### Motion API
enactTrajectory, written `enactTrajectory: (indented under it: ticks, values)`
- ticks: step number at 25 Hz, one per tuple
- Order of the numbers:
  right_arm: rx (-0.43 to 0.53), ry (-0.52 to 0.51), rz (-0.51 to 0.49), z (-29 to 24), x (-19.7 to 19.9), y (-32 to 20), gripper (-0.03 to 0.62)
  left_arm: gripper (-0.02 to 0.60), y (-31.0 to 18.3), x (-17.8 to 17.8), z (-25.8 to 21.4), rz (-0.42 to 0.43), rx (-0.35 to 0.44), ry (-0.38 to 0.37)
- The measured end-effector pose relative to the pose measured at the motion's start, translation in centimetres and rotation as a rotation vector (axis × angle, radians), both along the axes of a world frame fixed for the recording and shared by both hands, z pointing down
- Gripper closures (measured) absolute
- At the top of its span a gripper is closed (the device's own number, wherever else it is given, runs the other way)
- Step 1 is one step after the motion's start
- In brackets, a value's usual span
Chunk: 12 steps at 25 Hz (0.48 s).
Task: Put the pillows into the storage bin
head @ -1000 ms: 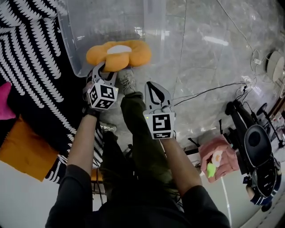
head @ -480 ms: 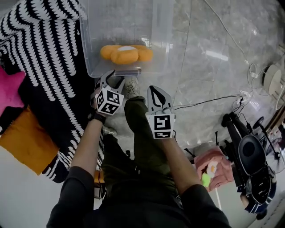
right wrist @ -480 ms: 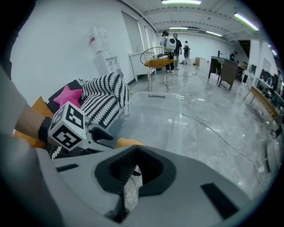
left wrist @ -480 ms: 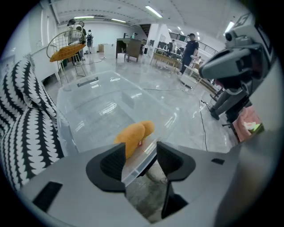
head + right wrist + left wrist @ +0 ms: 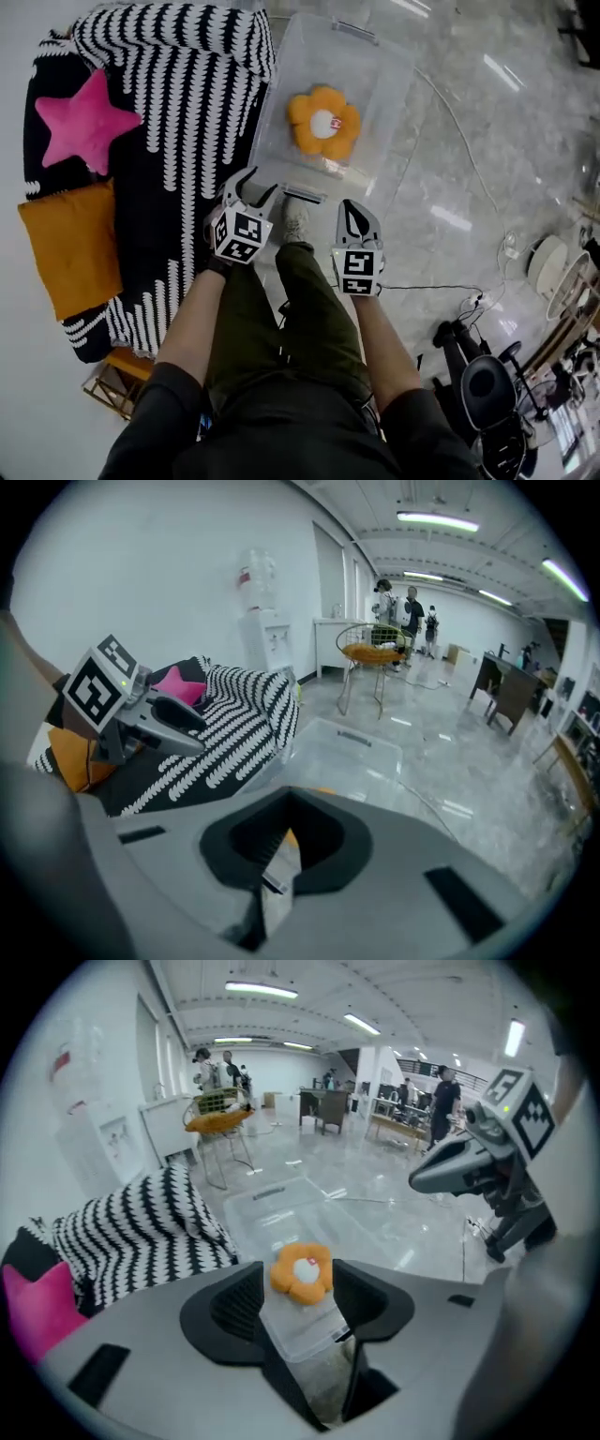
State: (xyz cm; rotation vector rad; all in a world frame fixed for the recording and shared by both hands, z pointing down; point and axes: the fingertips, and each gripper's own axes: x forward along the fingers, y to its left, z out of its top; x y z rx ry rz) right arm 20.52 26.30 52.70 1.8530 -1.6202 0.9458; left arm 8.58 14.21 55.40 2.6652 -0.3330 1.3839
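3 pillows [image 5: 323,131] [image 5: 86,124] [image 5: 70,248], 1 storage bin [image 5: 380,84], 1 b/w striped cover [image 5: 187,112], 2 grippers [image 5: 260,184] [image 5: 355,210]

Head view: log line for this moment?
flower pillow: in storage bin | left claw: jaws just opening, empty | right claw: shut, empty | star pillow, orange pillow: on striped cover, outside bin

In the right gripper view the orange flower pillow [image 5: 290,839] was almost wholly hidden behind the right gripper [image 5: 291,803] and its closed jaws — only a sliver showed. In the left gripper view the pink star pillow [image 5: 33,1302] was cut off at the edge, the storage bin [image 5: 281,1215] lost its near end behind the left gripper [image 5: 300,1283], and the distant people [image 5: 444,1101] were too small to tell apart.
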Motion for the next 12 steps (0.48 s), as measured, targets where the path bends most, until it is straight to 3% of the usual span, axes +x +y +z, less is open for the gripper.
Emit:
enactTrajectory:
  ticks: [2,6,12]
  values:
    - [0.017,0.01,-0.041,-1.8,-0.5,-2.5,0.592,0.347,-3.0,-1.7,-2.7,-0.067,0.033,0.016]
    - [0.1,0.037,-0.206,-5.2,-2.6,-10.0,0.592,0.344,-9.6,-7.2,-7.7,-0.281,0.129,0.05]
    - [0.187,0.04,-0.376,-10.3,-12.4,-18.4,0.592,0.334,-15.0,-21.9,-13.2,-0.532,0.197,0.045]
